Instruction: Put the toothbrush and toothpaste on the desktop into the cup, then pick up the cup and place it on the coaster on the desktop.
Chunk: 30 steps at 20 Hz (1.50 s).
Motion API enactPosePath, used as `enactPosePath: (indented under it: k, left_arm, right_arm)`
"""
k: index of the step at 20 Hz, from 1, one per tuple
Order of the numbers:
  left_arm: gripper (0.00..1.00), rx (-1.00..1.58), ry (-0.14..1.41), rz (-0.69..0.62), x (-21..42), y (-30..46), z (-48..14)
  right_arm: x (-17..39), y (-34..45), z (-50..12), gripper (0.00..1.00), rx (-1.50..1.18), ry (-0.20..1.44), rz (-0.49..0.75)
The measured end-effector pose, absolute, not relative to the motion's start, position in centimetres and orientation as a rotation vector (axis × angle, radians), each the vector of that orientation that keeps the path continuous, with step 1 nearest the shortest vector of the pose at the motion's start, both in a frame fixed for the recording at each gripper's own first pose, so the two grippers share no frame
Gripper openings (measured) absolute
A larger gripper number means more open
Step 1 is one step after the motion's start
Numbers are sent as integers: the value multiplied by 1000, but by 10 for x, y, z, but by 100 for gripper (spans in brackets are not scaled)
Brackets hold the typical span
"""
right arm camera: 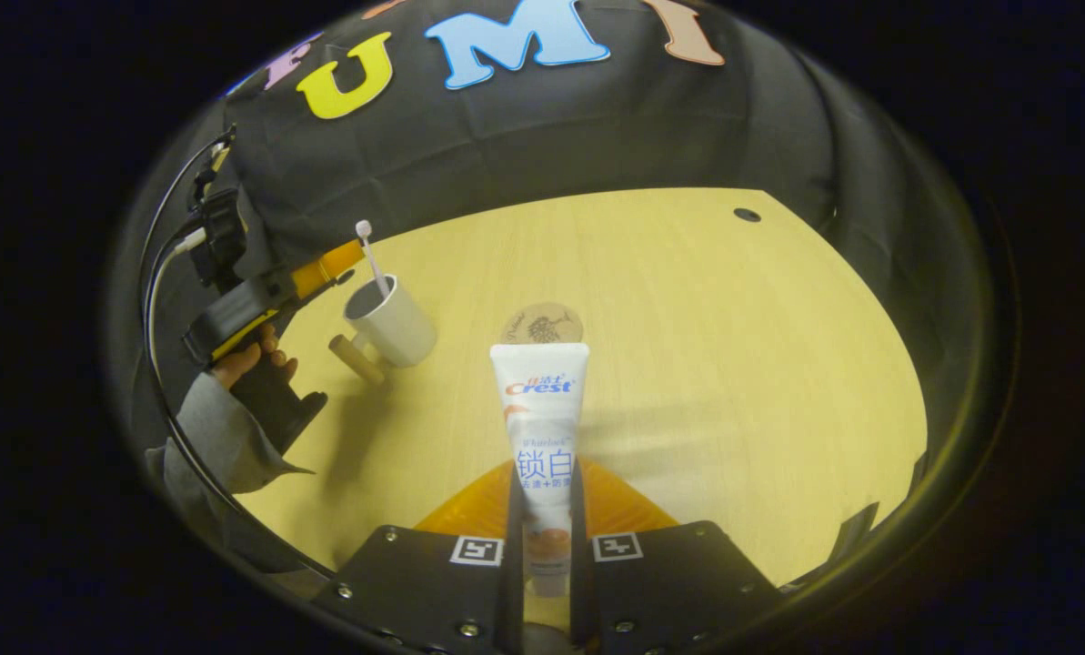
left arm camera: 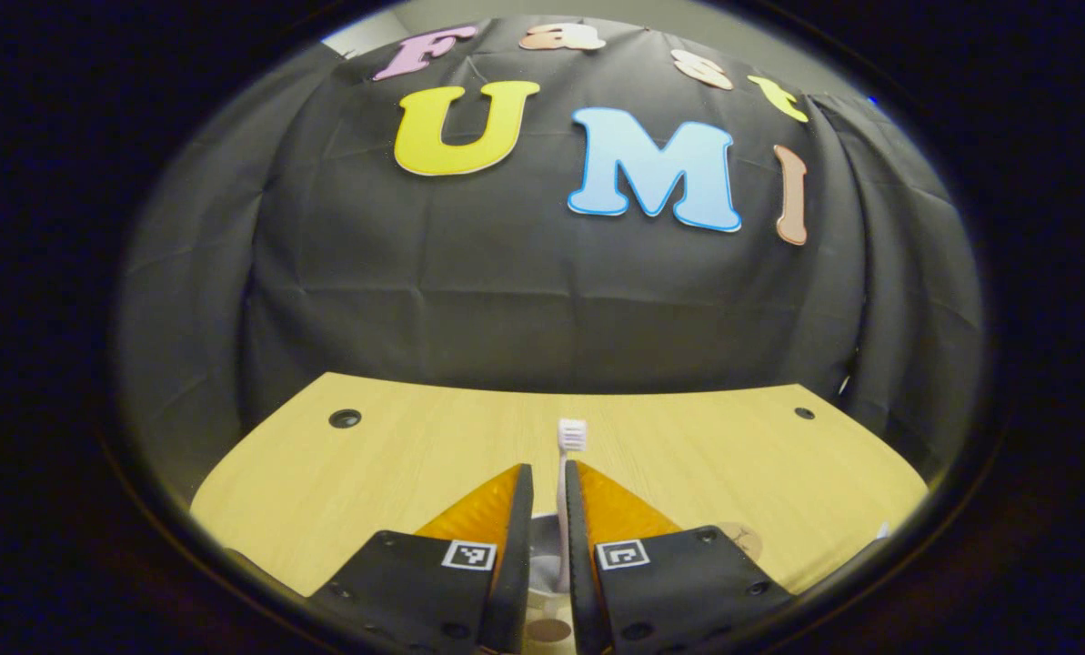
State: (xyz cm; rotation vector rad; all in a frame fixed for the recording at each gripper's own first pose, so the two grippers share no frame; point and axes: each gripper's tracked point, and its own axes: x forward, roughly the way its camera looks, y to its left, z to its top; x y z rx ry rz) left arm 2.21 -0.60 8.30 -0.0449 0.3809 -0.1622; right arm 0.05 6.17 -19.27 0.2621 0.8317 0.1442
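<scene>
In the left gripper view, my left gripper (left arm camera: 547, 468) is shut on the pale toothbrush (left arm camera: 570, 435), whose bristle head sticks up past the fingertips. In the right gripper view that gripper (right arm camera: 346, 257) holds the toothbrush (right arm camera: 371, 256) upright with its lower end inside the white cup (right arm camera: 395, 323), which has a wooden handle (right arm camera: 356, 357). My right gripper (right arm camera: 542, 478) is shut on the white toothpaste tube (right arm camera: 539, 400), held above the table with its flat end pointing forward. The round coaster (right arm camera: 542, 324) lies just beyond the tube, right of the cup.
The light wooden desktop (right arm camera: 733, 346) has small dark holes near its far corners (right arm camera: 747, 216). A hand in a grey sleeve (right arm camera: 219, 428) holds the left gripper at the table's left edge. Black cloth walls close in the back and sides.
</scene>
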Motion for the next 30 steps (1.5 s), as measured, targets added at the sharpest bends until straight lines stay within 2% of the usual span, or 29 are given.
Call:
enactPosePath:
  k: [1,2,3,6,9,10,12,14,15,16,17,20,21,22,30]
  left_arm:
    - [27,-51,387,-171,20,-8,83]
    - [41,-55,394,-174,19,-8,82]
    - [34,-64,399,-185,16,-10,82]
    - [55,-80,388,-195,6,-7,90]
    - [87,-65,379,-184,-1,-1,98]
    - [86,-64,377,-183,-5,2,100]
    - [97,-61,380,-170,-10,8,105]
    - [97,-57,392,-162,-18,13,104]
    - [91,-57,401,-160,-21,14,104]
    - [94,-57,407,-152,-24,18,104]
    - [91,-59,414,-149,-27,19,105]
    - [91,-75,427,-137,-40,27,105]
    - [97,-79,431,-133,-42,29,107]
    - [91,-83,433,-128,-46,32,106]
    - [91,-129,477,-114,-66,48,102]
  right_arm:
    - [3,64,-191,21,259,826,149]
    - [7,66,-188,21,256,819,154]
    - [11,69,-183,21,255,808,161]
    - [28,81,-170,21,250,770,195]
    - [46,94,-155,21,239,730,233]
    - [52,100,-150,21,237,717,246]
    - [65,112,-141,21,237,691,276]
    - [79,125,-132,21,235,657,304]
    - [85,131,-126,21,231,644,318]
    - [91,138,-123,21,227,631,332]
    - [96,145,-119,21,223,621,347]
    - [113,163,-111,21,214,588,382]
    - [118,169,-108,21,214,578,393]
    - [124,175,-105,21,216,567,405]
    - [179,220,-75,21,241,449,475]
